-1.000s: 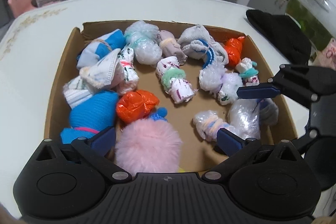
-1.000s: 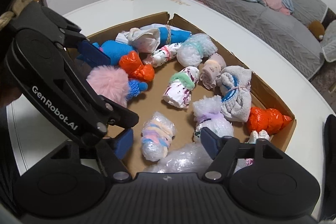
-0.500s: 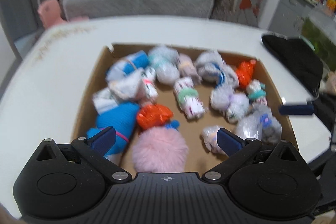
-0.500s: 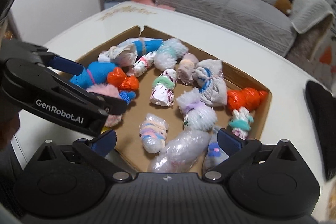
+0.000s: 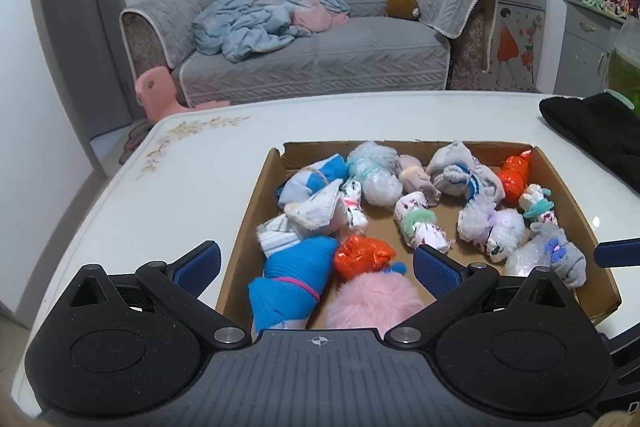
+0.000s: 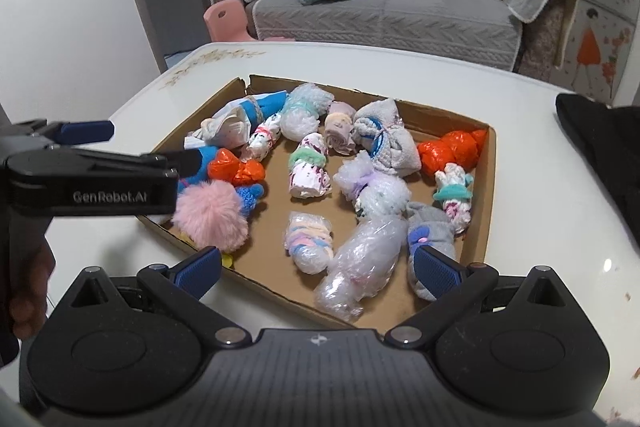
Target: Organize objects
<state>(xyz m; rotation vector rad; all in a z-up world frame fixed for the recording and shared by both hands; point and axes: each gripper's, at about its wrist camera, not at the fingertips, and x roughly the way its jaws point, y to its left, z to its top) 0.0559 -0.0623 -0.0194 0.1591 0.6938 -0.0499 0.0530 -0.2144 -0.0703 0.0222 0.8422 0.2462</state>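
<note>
1. The left gripper (image 5: 316,263) stood with its jaws apart, holding nothing.
2. The right gripper (image 6: 318,267) stood wide apart and empty.
3. The bundles (image 6: 308,167) lay inside the cardboard box (image 6: 490,187) on the white table (image 6: 540,227).
4. The pink pompom (image 6: 210,215) sat in the box's near left corner.

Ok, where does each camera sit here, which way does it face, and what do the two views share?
Left wrist: sits on the left gripper, angled down across the box toward the sofa; shows its own open fingers and a right fingertip at the edge.
Right wrist: sits on the right gripper, looking down over the box's near corner; shows its own open fingers, the left gripper and a hand.
Shared: box, pompom, table, sofa.
</note>
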